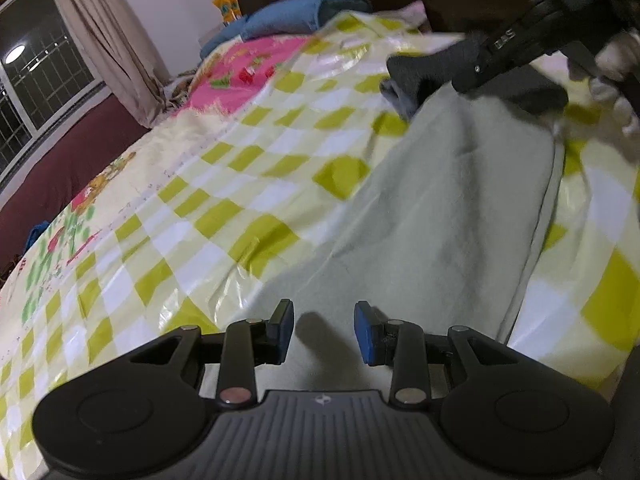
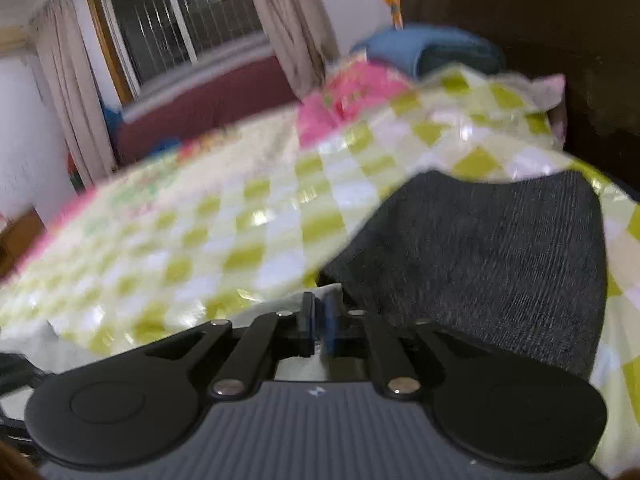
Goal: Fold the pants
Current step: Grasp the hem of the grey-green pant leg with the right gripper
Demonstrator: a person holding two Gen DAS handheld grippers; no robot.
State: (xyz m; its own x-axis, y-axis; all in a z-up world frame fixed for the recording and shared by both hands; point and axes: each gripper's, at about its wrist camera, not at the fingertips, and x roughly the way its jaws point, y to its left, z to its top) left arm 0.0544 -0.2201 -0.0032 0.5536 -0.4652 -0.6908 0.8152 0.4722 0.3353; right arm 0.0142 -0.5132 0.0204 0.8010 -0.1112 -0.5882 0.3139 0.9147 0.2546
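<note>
Pale grey-green pants (image 1: 452,200) lie lengthwise on the checked bedsheet, running from under my left gripper (image 1: 323,330) up to the far right. The left gripper is open and empty, hovering over the near end of the pants. A dark grey ribbed part (image 1: 424,70) sits at the far end; it also fills the right of the right wrist view (image 2: 480,248). My right gripper (image 2: 318,326) has its jaws shut on a thin pale fabric edge (image 2: 320,294) of the pants beside the dark ribbed part. The other gripper's body (image 1: 520,48) shows at the top right of the left wrist view.
The bed carries a yellow-green and white checked plastic sheet (image 1: 248,184) with a pink patch (image 1: 240,76). A blue pillow (image 1: 296,16) lies by the dark headboard (image 2: 520,20). A window (image 2: 168,24) with curtains and a maroon wall band run along the left.
</note>
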